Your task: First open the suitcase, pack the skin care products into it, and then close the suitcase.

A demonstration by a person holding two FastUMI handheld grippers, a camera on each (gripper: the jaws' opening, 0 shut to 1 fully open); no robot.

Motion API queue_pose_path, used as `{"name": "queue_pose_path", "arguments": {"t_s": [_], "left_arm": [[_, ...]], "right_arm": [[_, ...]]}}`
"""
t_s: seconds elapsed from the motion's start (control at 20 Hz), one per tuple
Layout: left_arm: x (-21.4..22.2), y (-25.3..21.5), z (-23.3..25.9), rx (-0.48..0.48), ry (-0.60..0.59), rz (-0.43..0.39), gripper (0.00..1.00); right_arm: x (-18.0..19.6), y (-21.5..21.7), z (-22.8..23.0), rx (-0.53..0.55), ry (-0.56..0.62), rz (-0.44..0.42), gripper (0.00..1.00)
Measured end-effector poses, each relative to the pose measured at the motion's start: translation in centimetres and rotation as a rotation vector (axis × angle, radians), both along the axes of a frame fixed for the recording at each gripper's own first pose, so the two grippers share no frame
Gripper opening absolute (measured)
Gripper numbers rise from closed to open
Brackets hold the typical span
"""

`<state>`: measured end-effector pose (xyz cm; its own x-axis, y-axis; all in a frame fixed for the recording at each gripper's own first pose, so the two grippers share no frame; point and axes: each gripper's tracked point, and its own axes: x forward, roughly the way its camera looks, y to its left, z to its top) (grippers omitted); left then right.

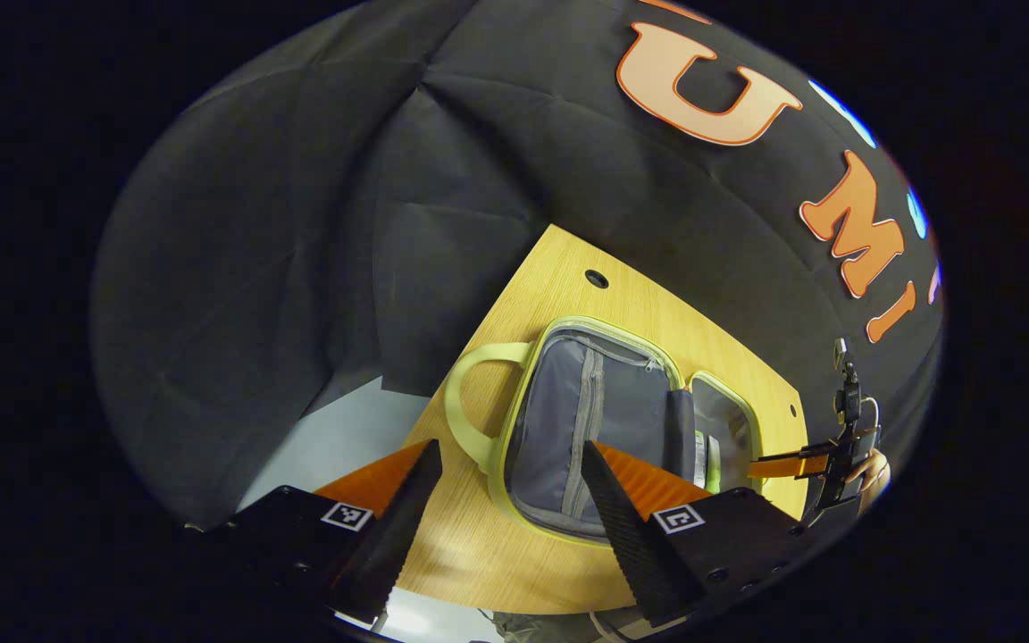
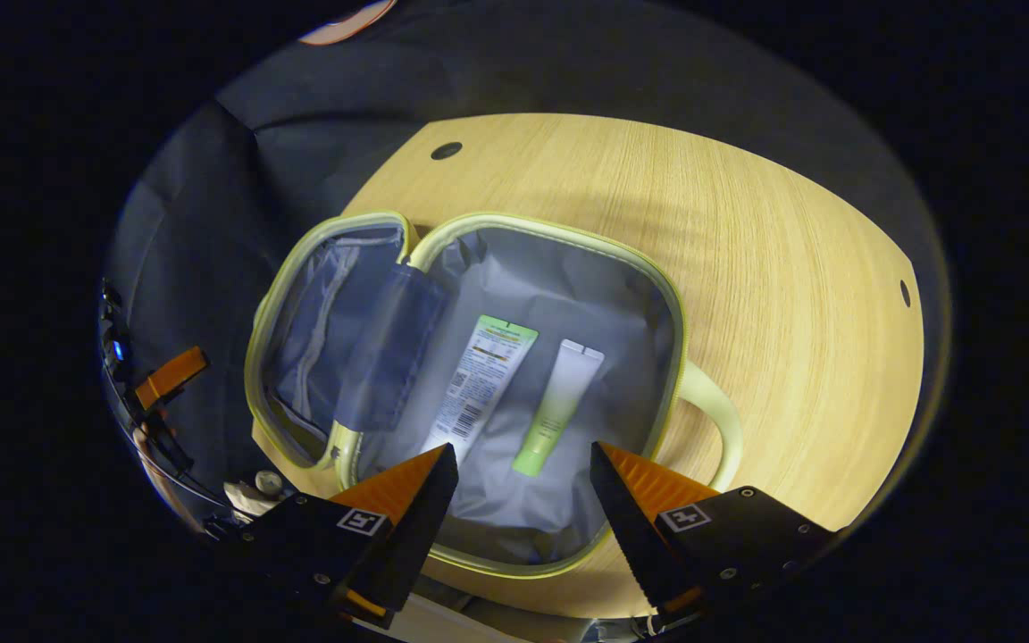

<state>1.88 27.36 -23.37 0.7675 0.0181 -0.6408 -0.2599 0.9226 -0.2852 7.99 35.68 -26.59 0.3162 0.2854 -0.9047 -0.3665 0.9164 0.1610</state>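
Observation:
The small suitcase (image 2: 514, 286), grey-lined with a pale green rim and handles, lies wide open on the wooden table (image 2: 747, 295). In its right half rest two skin care tubes: a larger white tube with a green end (image 2: 481, 382) and a slim pale green tube (image 2: 557, 406). My right gripper (image 2: 523, 469) hovers open just above that half, nothing between its fingers. In the left gripper view, the suitcase (image 1: 595, 420) shows its zip-pocket half, and my left gripper (image 1: 510, 469) is open above its near edge. The right gripper (image 1: 800, 464) appears farther right, held by a hand.
The table (image 1: 479, 545) has small round holes near its far edge (image 1: 596, 279). Black cloth walls surround it, and pale floor (image 1: 336, 438) shows left of the table. Bare wood spreads to the right of the suitcase in the right gripper view.

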Motion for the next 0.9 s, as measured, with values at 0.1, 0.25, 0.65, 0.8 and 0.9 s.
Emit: {"name": "queue_pose_path", "arguments": {"t_s": [0.1, 0.25, 0.65, 0.8, 0.9], "left_arm": [[0.9, 0.6, -0.7, -0.029, -0.012, 0.015, 0.98], [2.4, 2.1, -1.9, -0.124, -0.042, 0.058, 0.98], [7.9, 5.8, -6.2, -0.473, -0.164, 0.160, 0.98], [9.4, 5.6, -7.5, -0.584, -0.193, 0.190, 0.98], [9.7, 5.5, -8.1, -0.631, -0.190, 0.179, 0.96]], "right_arm": [[0.1, 0.1, 0.6, 0.018, -0.019, -0.002, 0.96], [0.3, 0.7, 1.8, 0.061, -0.064, 0.011, 0.96], [-0.7, 2.4, 3.9, 0.161, -0.084, 0.007, 0.96], [-0.8, 2.2, 3.9, 0.177, -0.062, -0.023, 0.96], [-0.6, 1.5, 3.8, 0.179, -0.061, -0.049, 0.96]]}}
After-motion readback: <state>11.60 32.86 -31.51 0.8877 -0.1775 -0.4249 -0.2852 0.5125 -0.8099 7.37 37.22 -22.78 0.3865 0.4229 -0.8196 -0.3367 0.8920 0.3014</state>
